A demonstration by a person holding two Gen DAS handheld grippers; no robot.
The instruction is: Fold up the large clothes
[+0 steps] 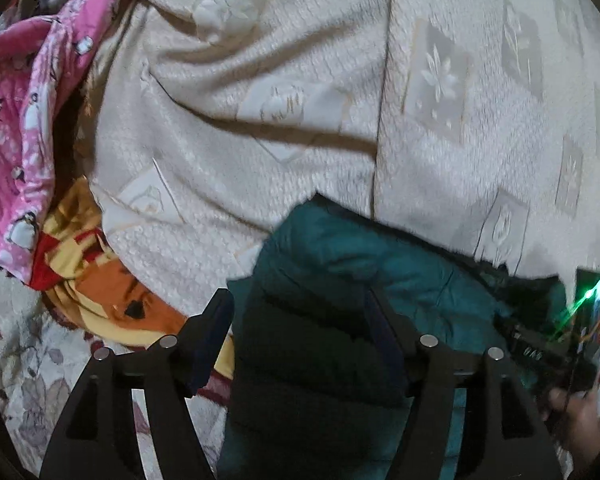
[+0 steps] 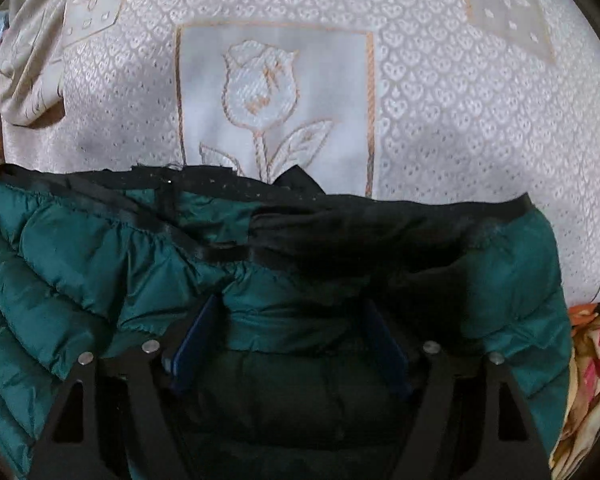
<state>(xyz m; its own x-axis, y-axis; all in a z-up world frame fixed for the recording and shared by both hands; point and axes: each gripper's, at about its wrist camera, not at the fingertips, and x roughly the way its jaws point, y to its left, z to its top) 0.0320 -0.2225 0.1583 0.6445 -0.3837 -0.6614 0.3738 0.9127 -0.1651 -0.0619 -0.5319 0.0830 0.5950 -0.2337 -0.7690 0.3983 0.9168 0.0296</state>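
A dark green quilted puffer jacket (image 1: 360,248) with black trim lies folded on a cream patterned cloth. My left gripper (image 1: 300,300) hovers over its left edge with the jaws apart. Its left finger (image 1: 216,320) is off the jacket, and the right finger (image 1: 380,320) is over the padding, neither pressing on it. In the right wrist view the jacket (image 2: 80,248) fills the lower half, its black hem (image 2: 420,204) toward the far side. My right gripper (image 2: 292,312) stands open above it, blue pads (image 2: 192,344) clear of the fabric. The right gripper's body (image 1: 540,348) and a hand (image 1: 576,412) show in the left wrist view.
The cream cloth (image 2: 280,80) with woven flower panels is rumpled into folds (image 1: 220,100) at the left. A pink penguin-print fabric (image 1: 24,128) and an orange-yellow cartoon blanket (image 1: 100,280) lie left of the jacket. More orange-red fabric (image 2: 596,340) lies right of it.
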